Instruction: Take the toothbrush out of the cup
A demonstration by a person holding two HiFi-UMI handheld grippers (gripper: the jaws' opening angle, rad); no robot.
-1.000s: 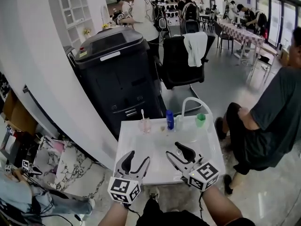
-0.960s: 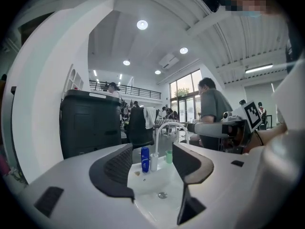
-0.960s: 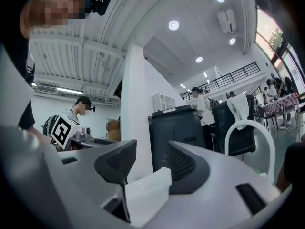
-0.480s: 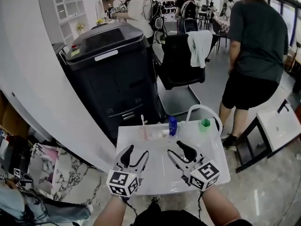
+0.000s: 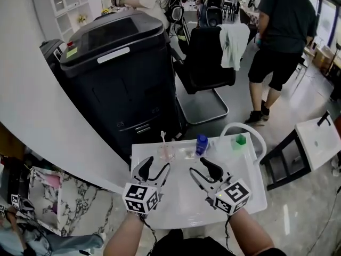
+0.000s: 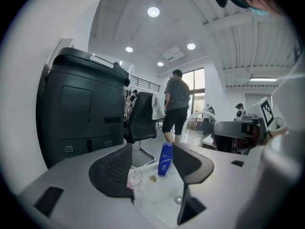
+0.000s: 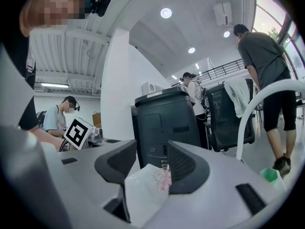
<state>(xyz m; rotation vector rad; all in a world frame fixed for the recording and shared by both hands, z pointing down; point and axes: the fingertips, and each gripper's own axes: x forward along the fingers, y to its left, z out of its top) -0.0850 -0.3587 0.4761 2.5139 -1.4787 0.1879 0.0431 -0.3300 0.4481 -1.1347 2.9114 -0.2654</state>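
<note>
A clear cup (image 5: 165,152) with a white toothbrush (image 5: 162,138) standing upright in it sits at the back of a white washbasin top (image 5: 181,207). My left gripper (image 5: 154,169) is open, just short of the cup and slightly left of it. My right gripper (image 5: 203,171) is open too, further right, nearer the blue bottle (image 5: 201,144). In the left gripper view the cup (image 6: 135,178) shows beside the left jaw of the gripper (image 6: 152,150). In the right gripper view the cup (image 7: 161,176) lies ahead between the jaws of the gripper (image 7: 150,150). Neither holds anything.
A green cup (image 5: 241,141) and a white curved faucet (image 5: 241,127) stand at the back right. A big black machine (image 5: 114,73) rises behind the basin, with a black chair (image 5: 205,57) beside it. A person (image 5: 279,31) walks at the back right. A drain (image 6: 178,200) sits in the basin.
Both open grippers have edged forward, closer to the cup and bottle. The person in the dark shirt stood up and walked off to the back right. The head camera has tilted.
</note>
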